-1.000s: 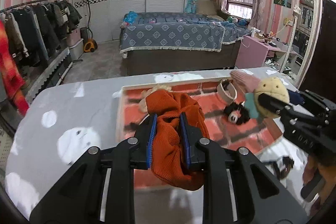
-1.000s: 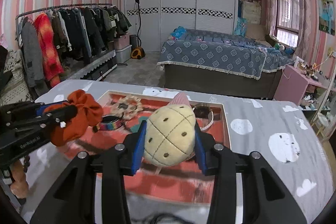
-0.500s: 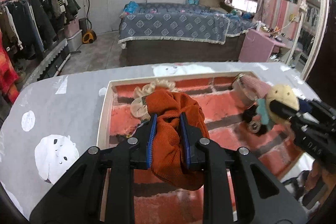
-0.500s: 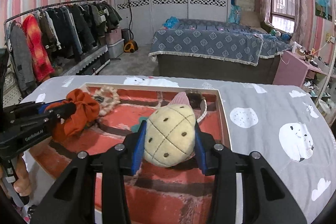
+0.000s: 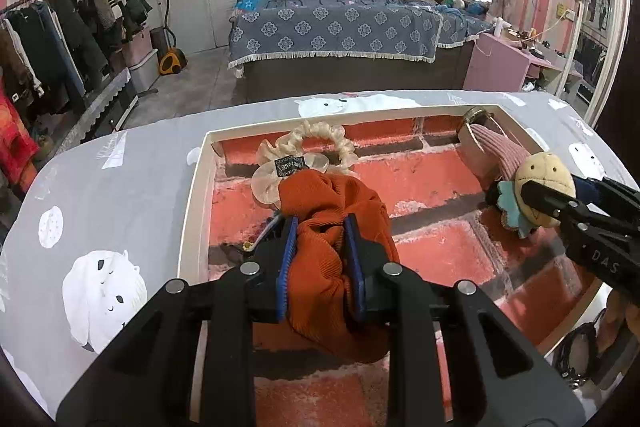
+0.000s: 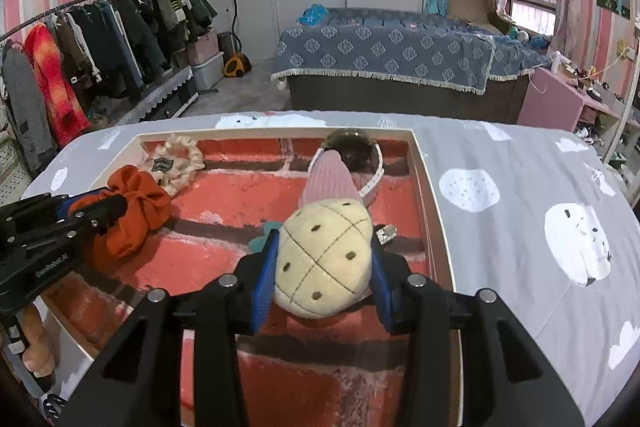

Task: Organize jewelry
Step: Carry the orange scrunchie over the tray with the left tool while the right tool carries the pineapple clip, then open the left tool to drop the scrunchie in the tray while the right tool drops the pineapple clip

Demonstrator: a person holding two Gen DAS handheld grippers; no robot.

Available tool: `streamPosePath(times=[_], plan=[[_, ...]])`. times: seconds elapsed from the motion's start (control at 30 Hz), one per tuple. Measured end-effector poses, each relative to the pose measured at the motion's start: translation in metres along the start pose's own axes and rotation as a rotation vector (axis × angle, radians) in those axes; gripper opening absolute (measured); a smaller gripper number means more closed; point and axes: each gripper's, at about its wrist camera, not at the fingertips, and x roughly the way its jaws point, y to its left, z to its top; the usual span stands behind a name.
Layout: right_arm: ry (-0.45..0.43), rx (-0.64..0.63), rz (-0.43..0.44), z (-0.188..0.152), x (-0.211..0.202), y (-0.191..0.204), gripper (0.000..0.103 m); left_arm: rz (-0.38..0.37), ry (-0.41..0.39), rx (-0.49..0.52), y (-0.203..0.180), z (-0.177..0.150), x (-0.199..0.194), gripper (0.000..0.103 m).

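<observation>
A shallow white-rimmed tray (image 5: 196, 195) with a red brick-pattern lining lies on the grey bedspread-covered table. My left gripper (image 5: 320, 227) is low over its left half. Its pads press an orange scrunchie (image 5: 332, 195), and the jaws are opening slightly. My right gripper (image 6: 322, 243) is shut on a cream plush pineapple hair clip (image 6: 324, 263) with a pink ribbed cone, low over the tray's right half. In the tray's far left corner lies a cream scrunchie (image 5: 320, 135). A white-banded watch (image 6: 352, 147) lies at the far right.
A small dark item (image 5: 248, 247) lies under my left fingers, and a silver clip (image 6: 386, 233) beside my right ones. Black hair ties (image 5: 576, 347) lie outside the tray's near right edge. A hand (image 6: 36, 351) holds the left gripper. Bed and clothes rack stand beyond.
Both grippers have come down and forward over the tray, still carrying the orange scrunchie and the pineapple clip. The tray now looks closer and larger.
</observation>
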Motion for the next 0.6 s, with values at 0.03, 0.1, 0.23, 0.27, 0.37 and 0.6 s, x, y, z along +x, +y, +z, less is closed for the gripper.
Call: streamPosePath(times=[0.03,0.1,0.23,0.27,0.37,0.6], plan=[[0.0,-0.002,-0.001,-0.0008,0.0006,0.0006,0.042,0.001,0.002,-0.003,0.0001,-0.0004,0.0005,0.024],[-0.002,-0.007,-0.002,-0.0013,0.0011,0.0004,0.042,0.001,0.006,-0.008,-0.0004,-0.0012,0.0008,0.024],[-0.002,-0.011,-0.005,-0.0026,0.0044,0.0021,0.042,0.009,0.01,-0.001,-0.0032,-0.004,0.0023,0.028],[-0.001,-0.009,-0.004,-0.0027,0.0051,0.0017,0.042,0.01,0.012,0.0,-0.0042,-0.0046,0.0026,0.029],[0.001,-0.007,-0.003,-0.0031,0.0055,0.0034,0.043,0.015,0.02,0.005,-0.0054,-0.0073,0.0047,0.029],[0.002,-0.02,-0.017,-0.0038,0.0076,0.007,0.044,0.012,0.021,-0.014,-0.0041,-0.0101,0.0053,0.032]])
